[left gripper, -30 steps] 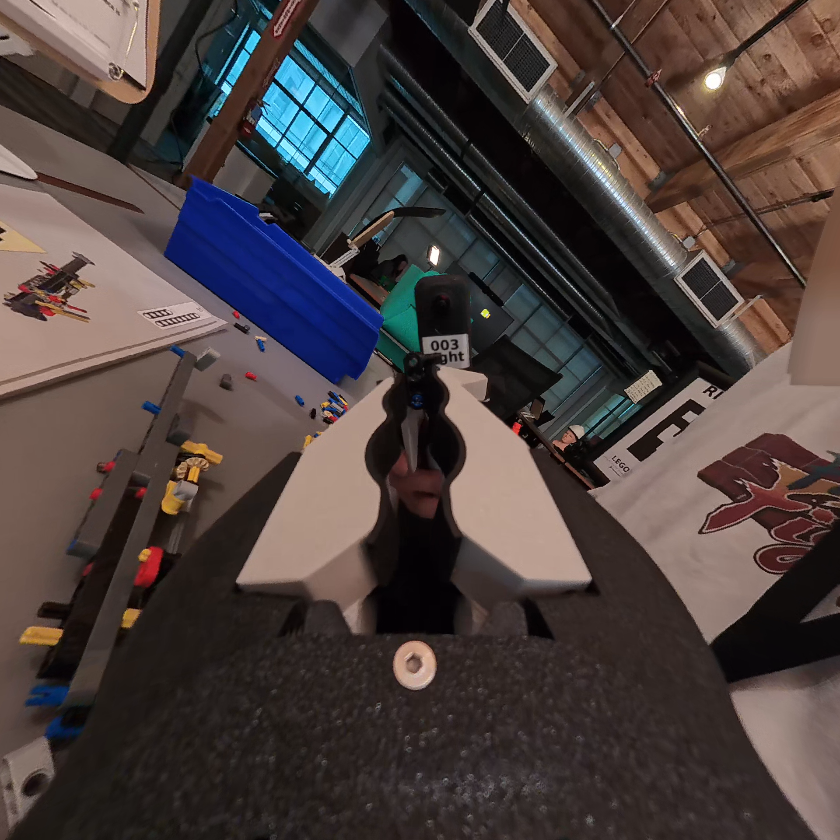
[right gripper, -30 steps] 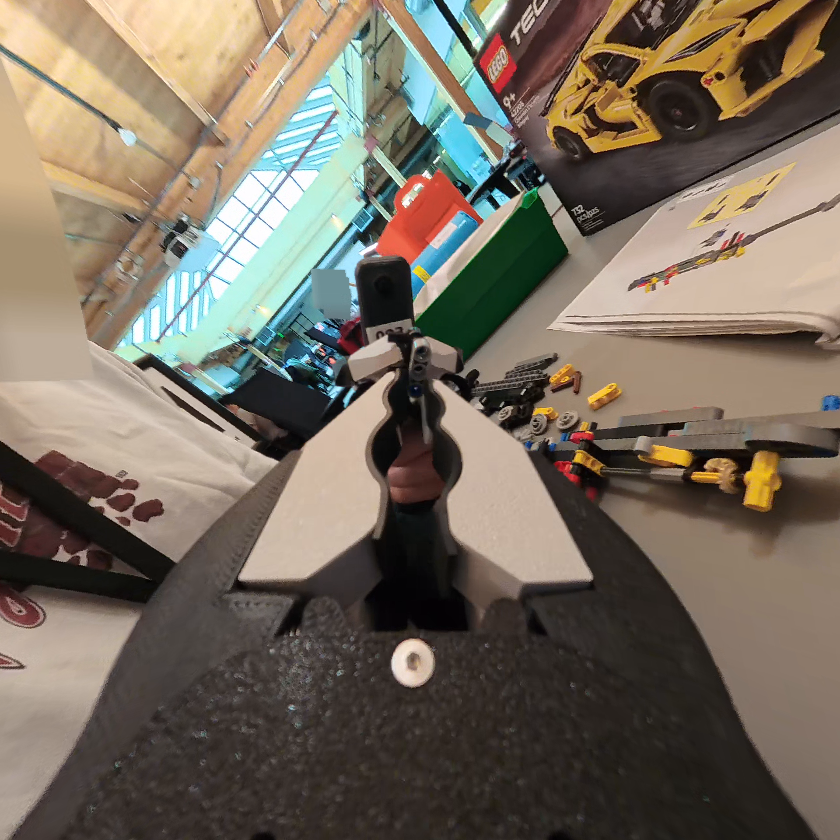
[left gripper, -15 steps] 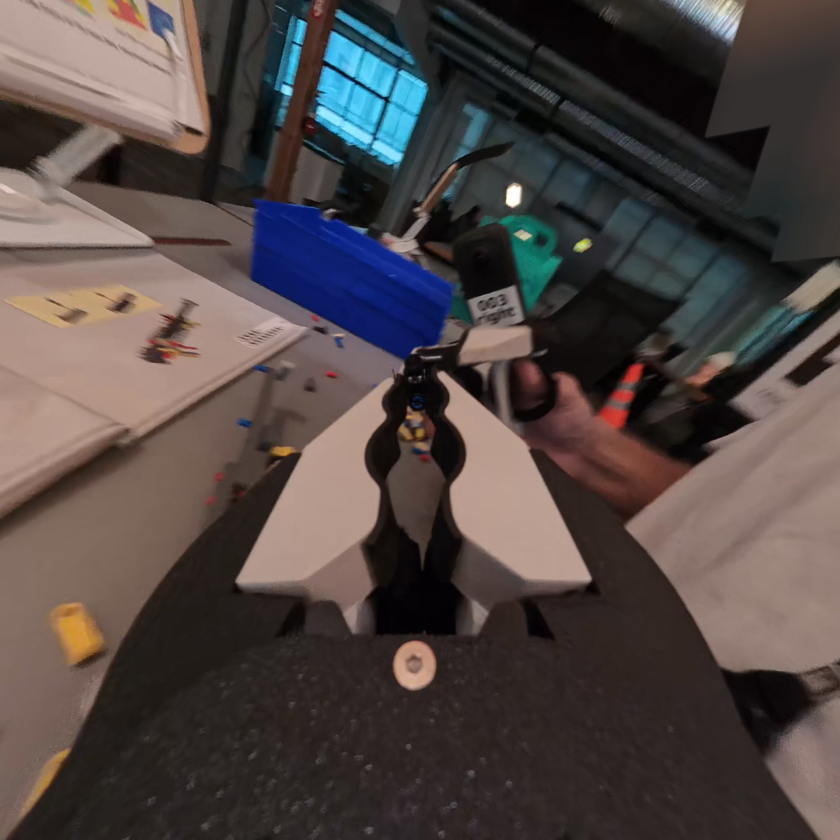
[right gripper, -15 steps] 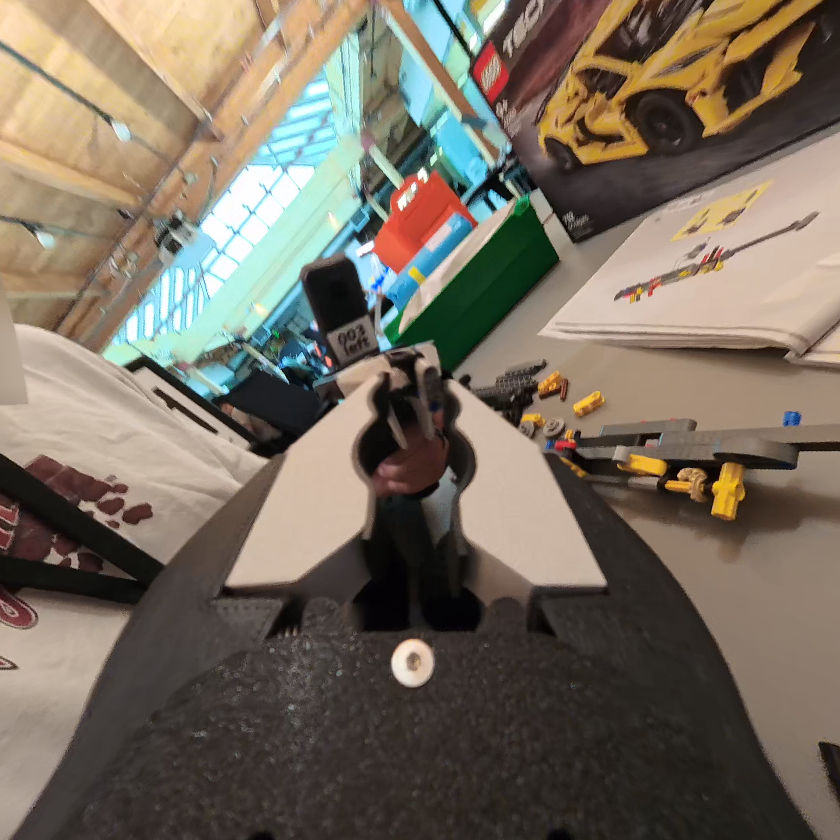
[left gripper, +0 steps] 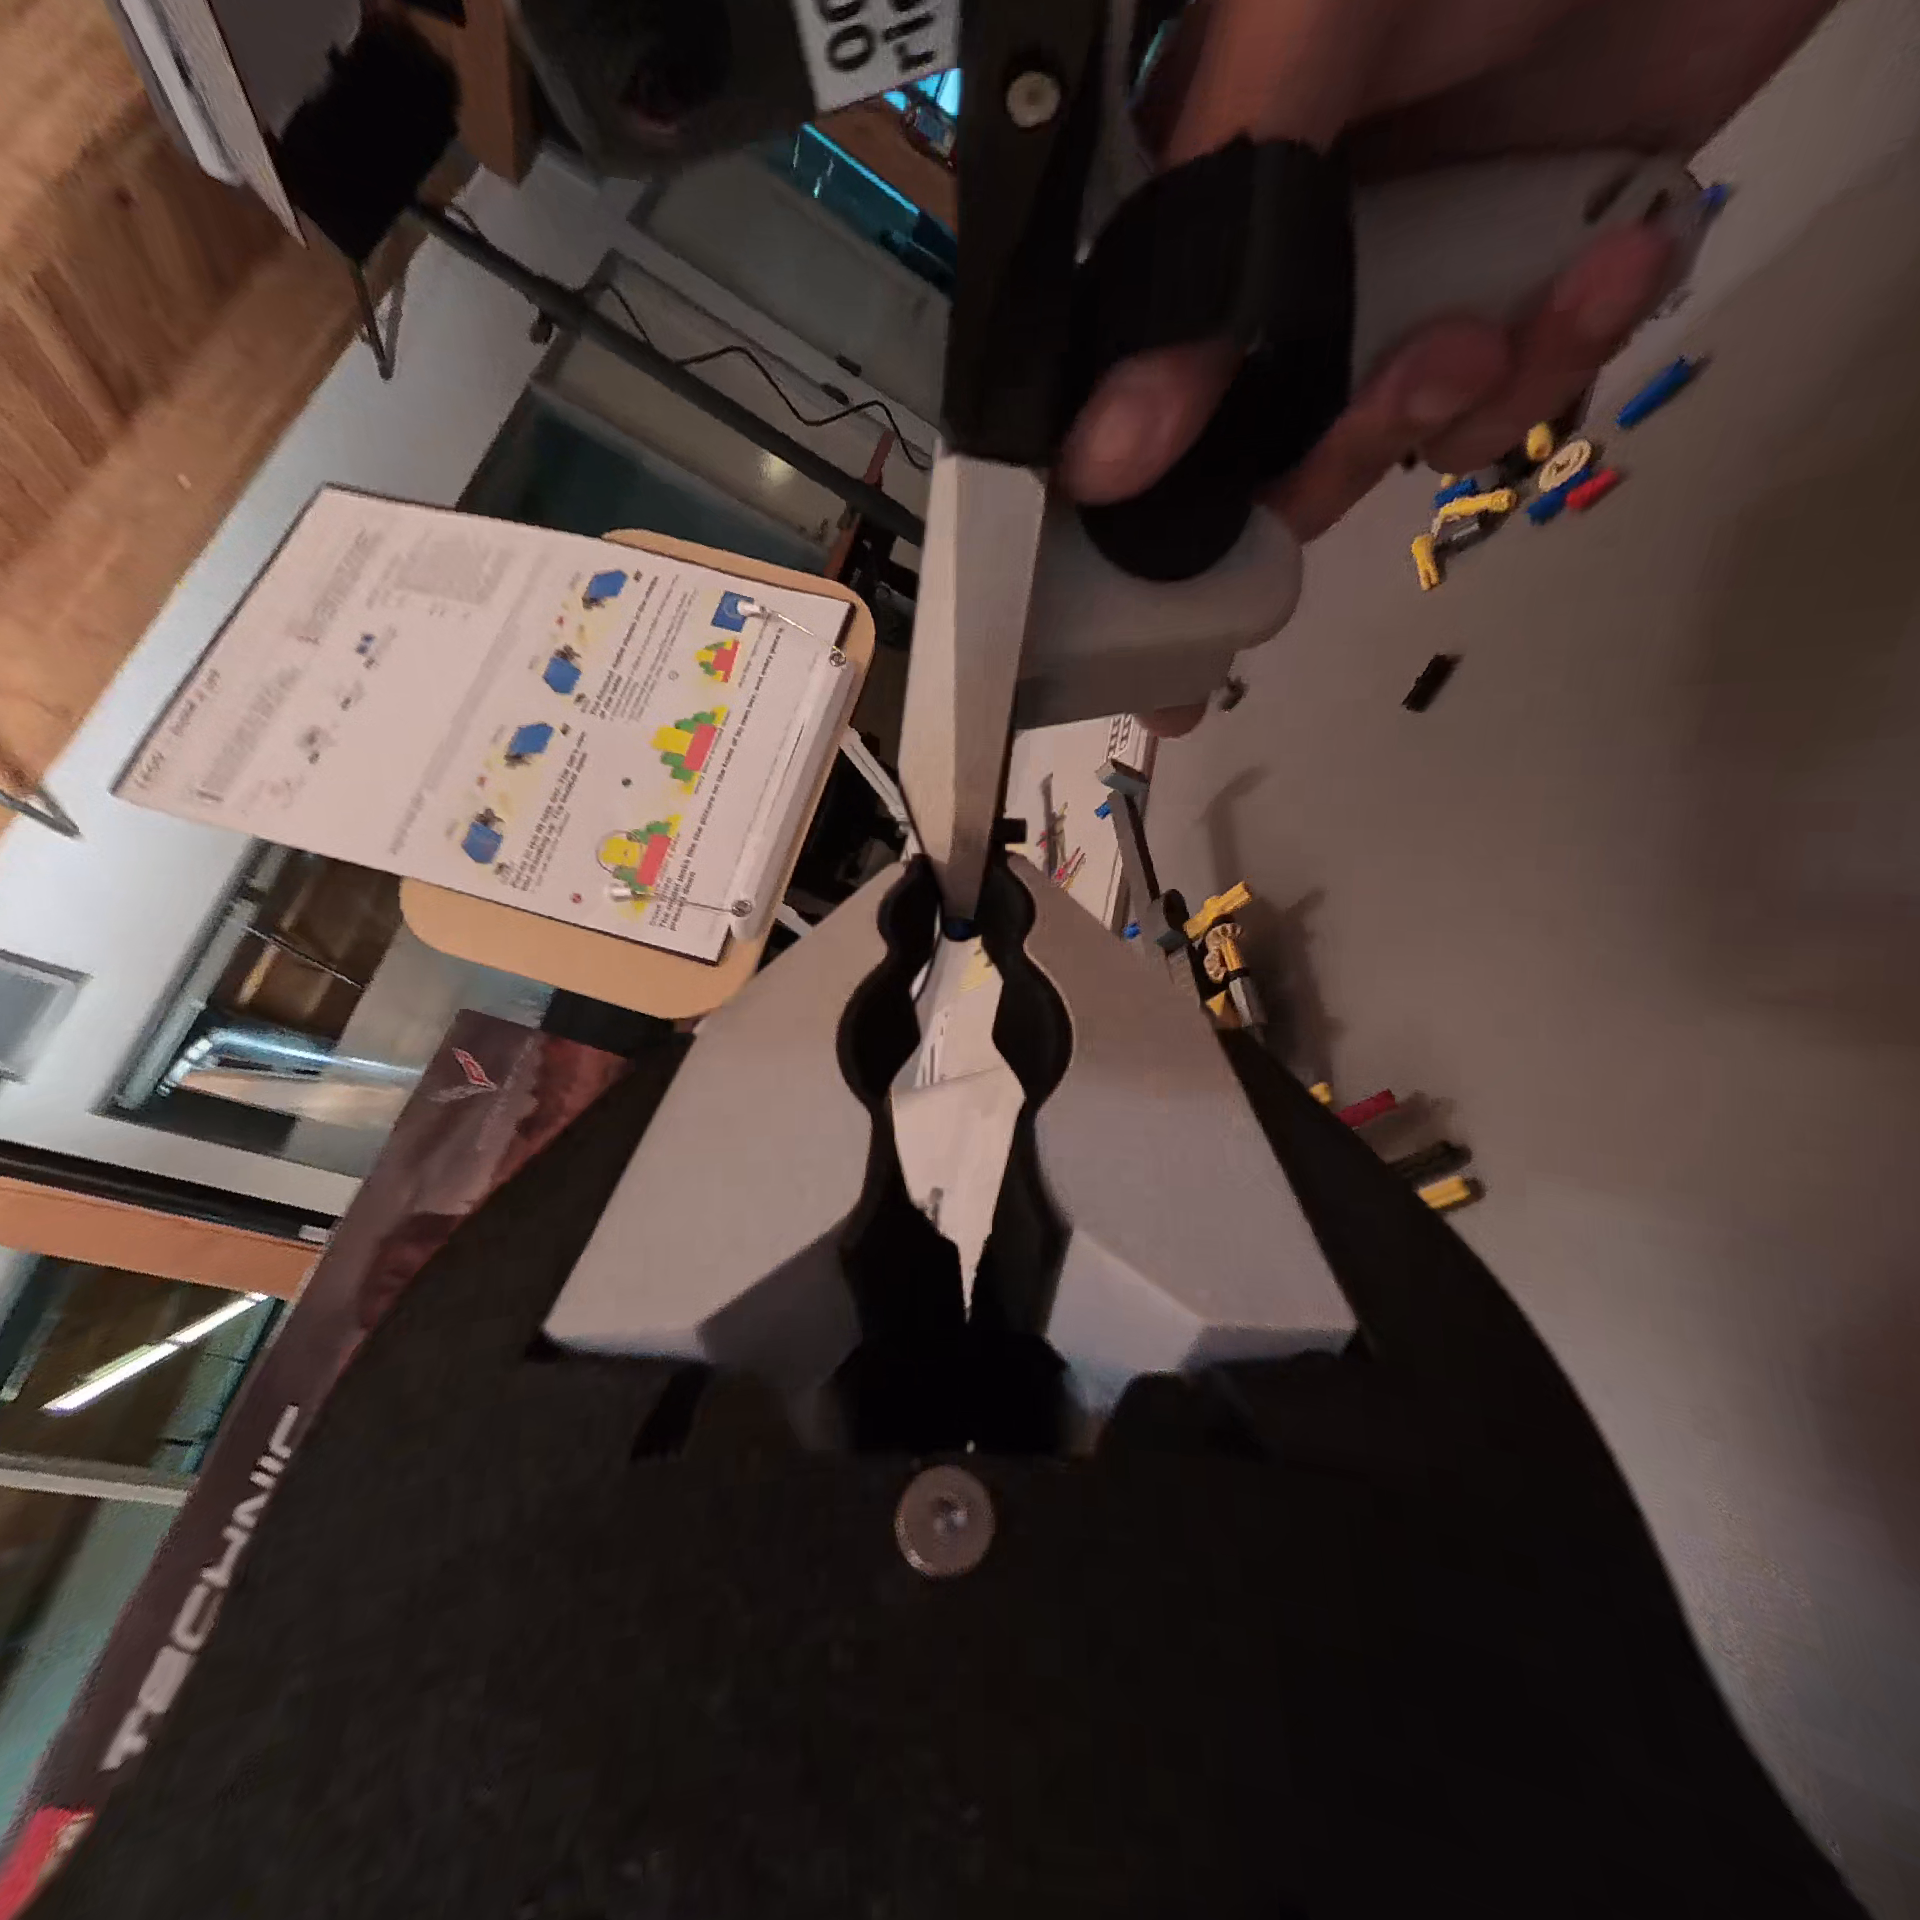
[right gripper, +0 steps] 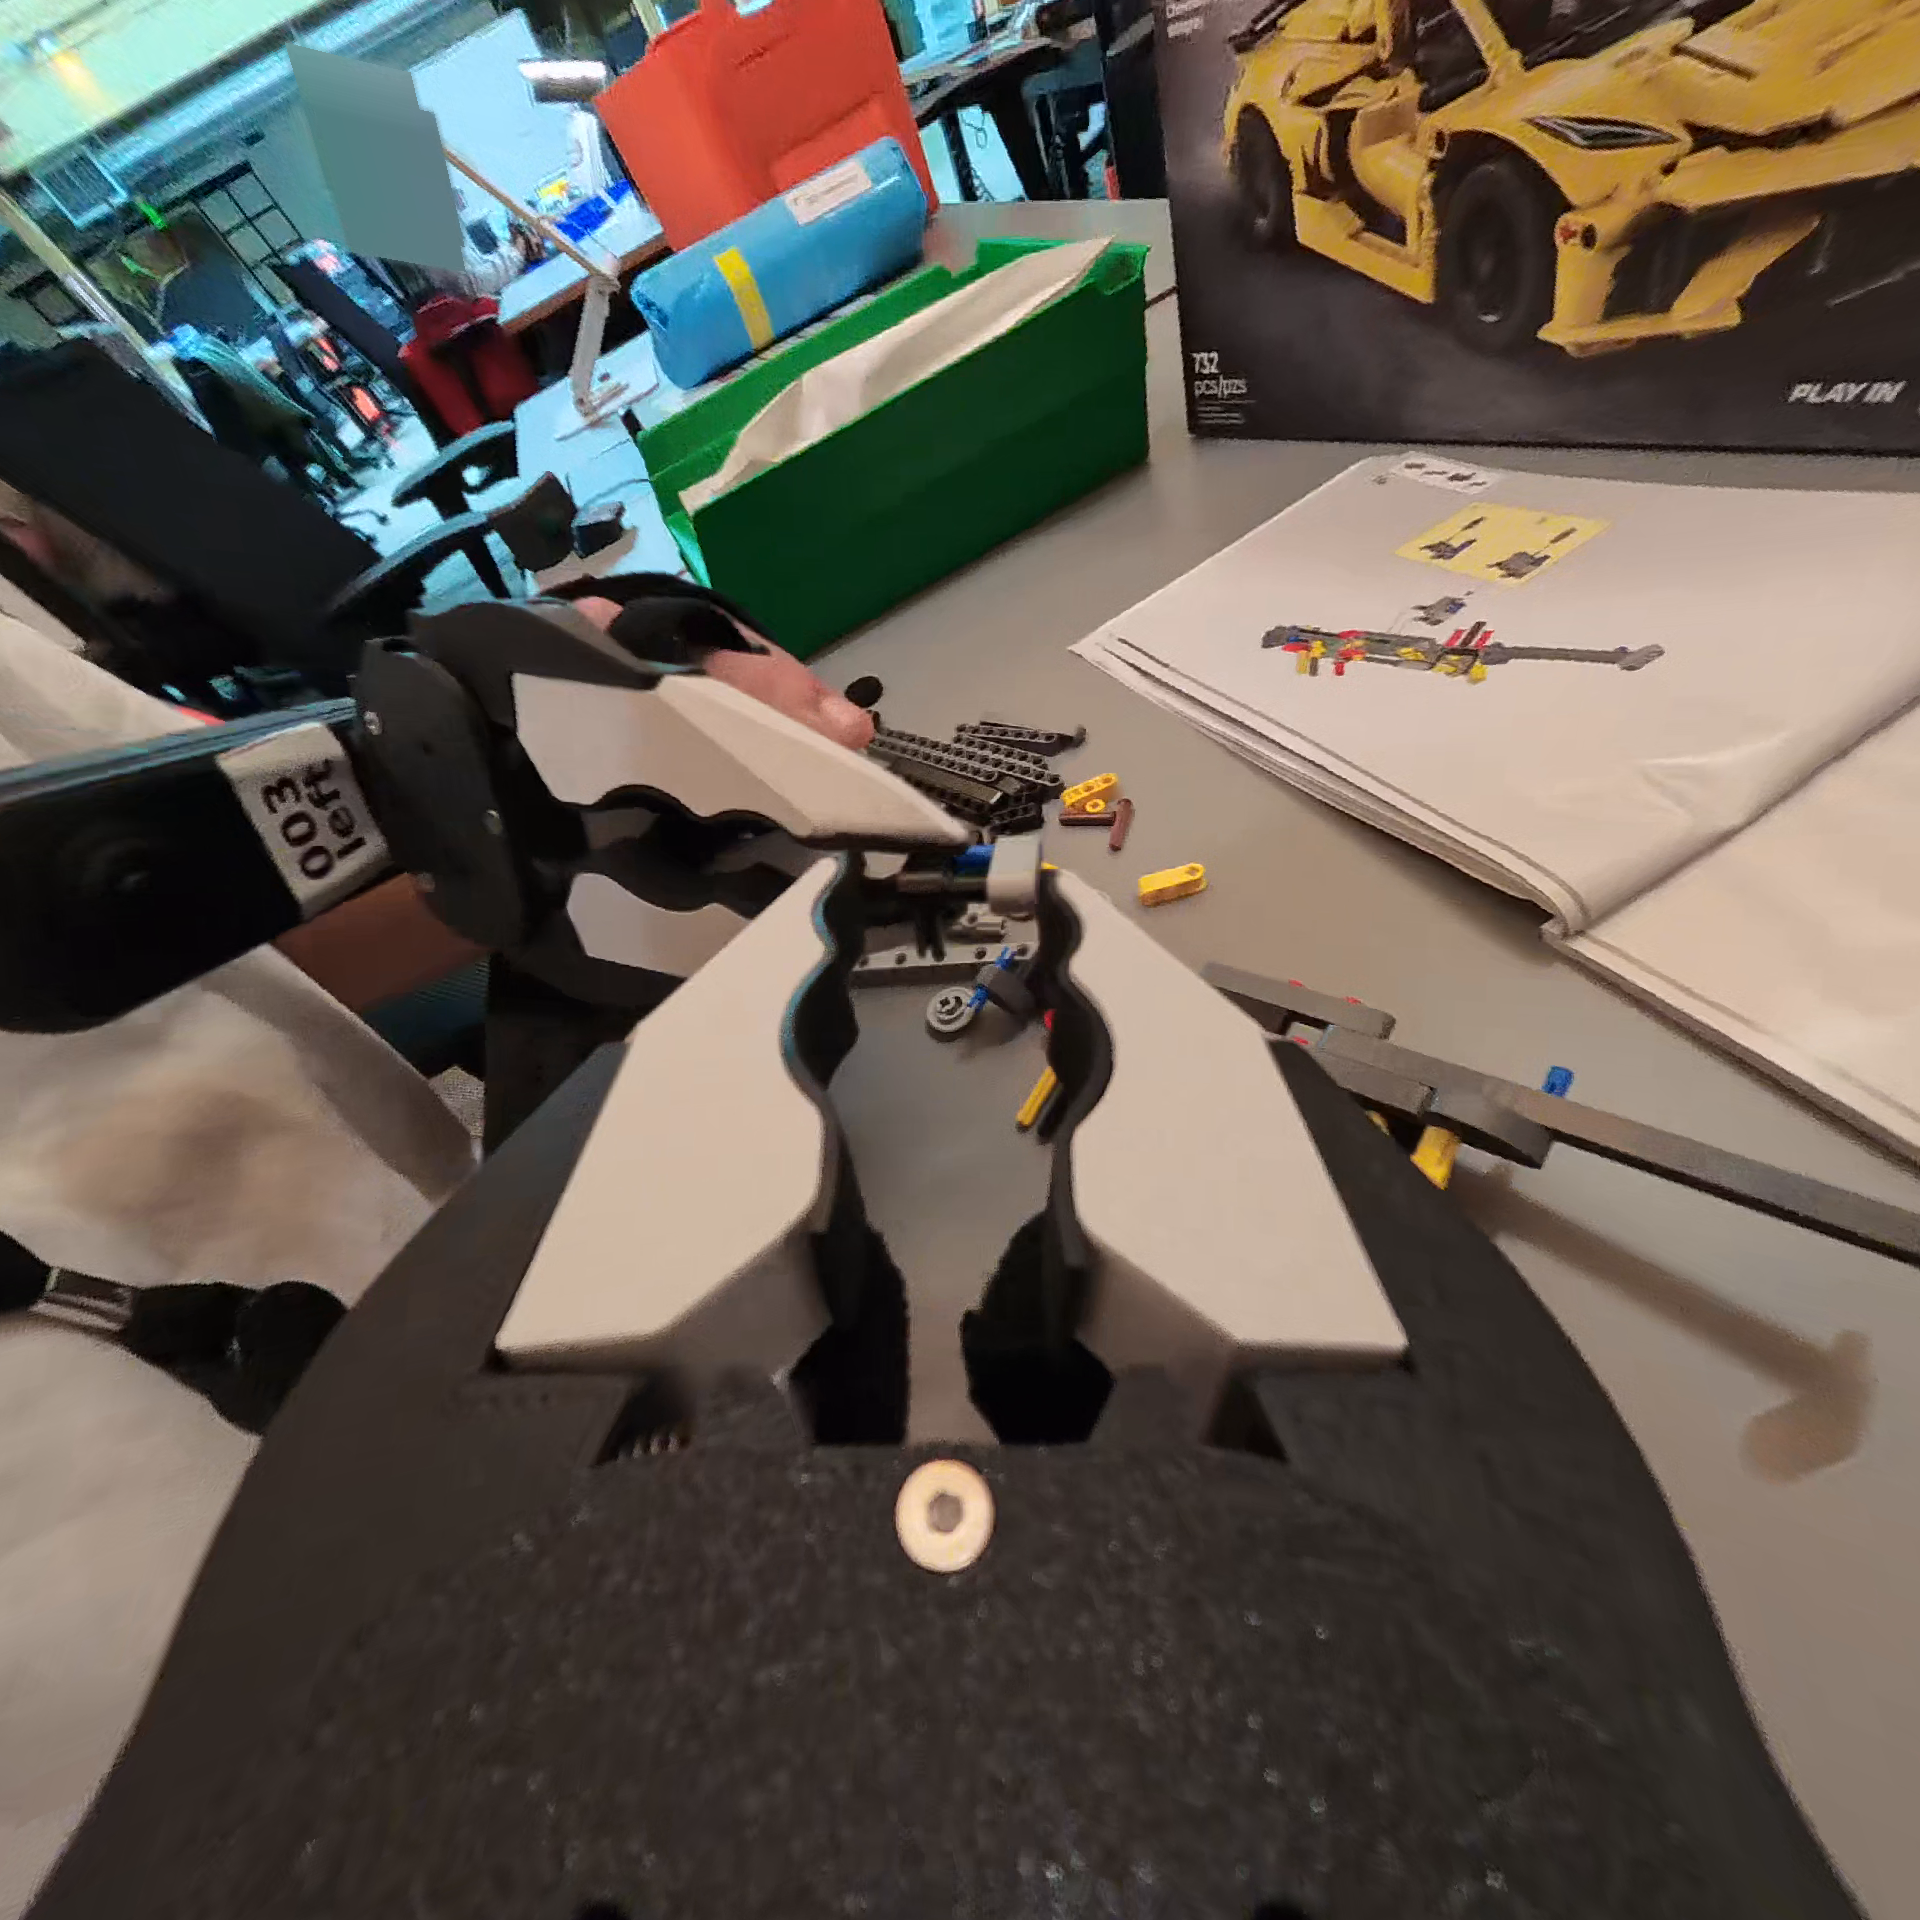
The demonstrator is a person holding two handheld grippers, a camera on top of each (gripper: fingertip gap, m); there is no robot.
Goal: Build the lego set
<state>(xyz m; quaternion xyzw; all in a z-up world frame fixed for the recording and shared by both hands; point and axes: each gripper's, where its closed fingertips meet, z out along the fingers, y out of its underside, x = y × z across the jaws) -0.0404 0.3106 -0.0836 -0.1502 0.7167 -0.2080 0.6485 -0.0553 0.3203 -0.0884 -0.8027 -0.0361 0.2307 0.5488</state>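
Observation:
A small grey connector with a blue pin (right gripper: 1013,868) is held above the table. My left gripper (right gripper: 935,836) reaches in from the left and is shut on its dark end. In the left wrist view my left gripper (left gripper: 956,914) pinches the blue bit (left gripper: 958,928). My right gripper (right gripper: 945,878) stands with its jaws apart on either side of the piece. A right gripper finger (left gripper: 966,675) shows edge-on, coming down to my left tips. The long grey beam assembly (right gripper: 1455,1101) with yellow parts lies on the table to the right, and also shows in the left wrist view (left gripper: 1195,935).
The open instruction booklet (right gripper: 1507,665) lies at right, with the set's box (right gripper: 1558,208) behind it and a green bin (right gripper: 914,468) beside that. Black beams (right gripper: 977,758), a yellow piece (right gripper: 1172,883) and a grey round piece (right gripper: 948,1013) lie ahead. A clipboard (left gripper: 520,727) stands behind.
My right gripper's jaws have opened off the small piece and it has tipped down toward the table. My left gripper has swung round, keeping the piece, and now comes in from the left.

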